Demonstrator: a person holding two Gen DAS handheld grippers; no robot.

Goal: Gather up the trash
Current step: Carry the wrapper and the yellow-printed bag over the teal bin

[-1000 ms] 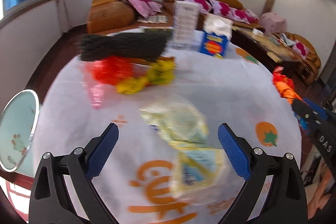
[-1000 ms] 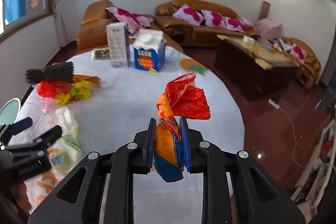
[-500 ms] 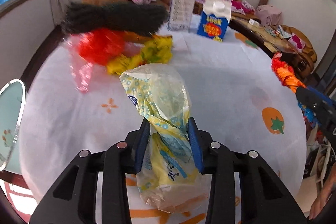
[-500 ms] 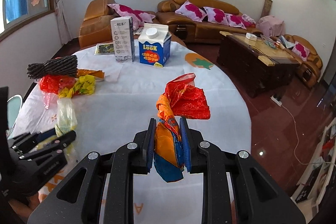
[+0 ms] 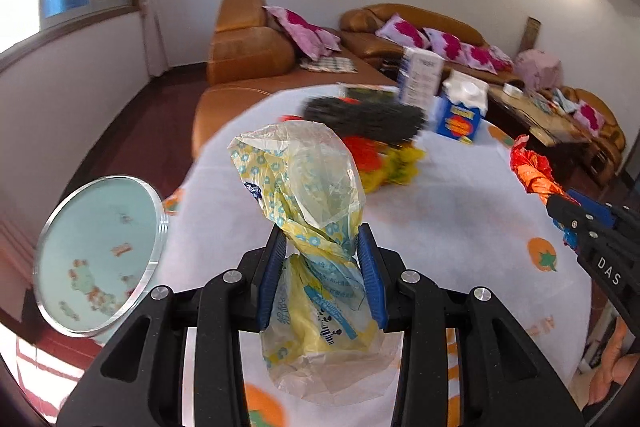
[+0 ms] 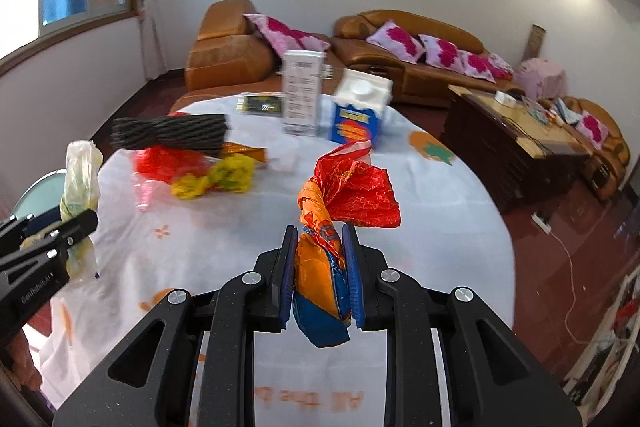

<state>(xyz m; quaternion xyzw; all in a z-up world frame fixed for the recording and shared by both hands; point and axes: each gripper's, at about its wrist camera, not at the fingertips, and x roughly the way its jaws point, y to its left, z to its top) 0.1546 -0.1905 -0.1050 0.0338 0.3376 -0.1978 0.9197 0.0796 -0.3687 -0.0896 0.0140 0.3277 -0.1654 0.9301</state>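
Observation:
My left gripper (image 5: 322,259) is shut on a crumpled yellow and blue plastic bag (image 5: 304,187) and holds it above the white round table (image 5: 460,211). My right gripper (image 6: 319,259) is shut on a red and orange foil wrapper (image 6: 348,195), also lifted over the table. Each gripper shows in the other's view: the left one with its bag (image 6: 80,171) at the left edge, the right one with its wrapper (image 5: 532,167) at the right edge. More trash lies on the table: a black foam net (image 6: 170,135), a red wrapper (image 6: 168,163) and a yellow wrapper (image 6: 216,179).
A blue milk carton (image 6: 358,115), a white box (image 6: 302,95) and a dark flat packet (image 6: 260,103) stand at the table's far side. A round glass-topped stool (image 5: 96,251) sits left of the table. Brown sofas (image 6: 404,47) and a dark coffee table (image 6: 508,131) lie beyond.
My left gripper has closed on the yellow plastic bag and lifted it off the table. My right gripper keeps holding the red and orange wrapper and has barely moved.

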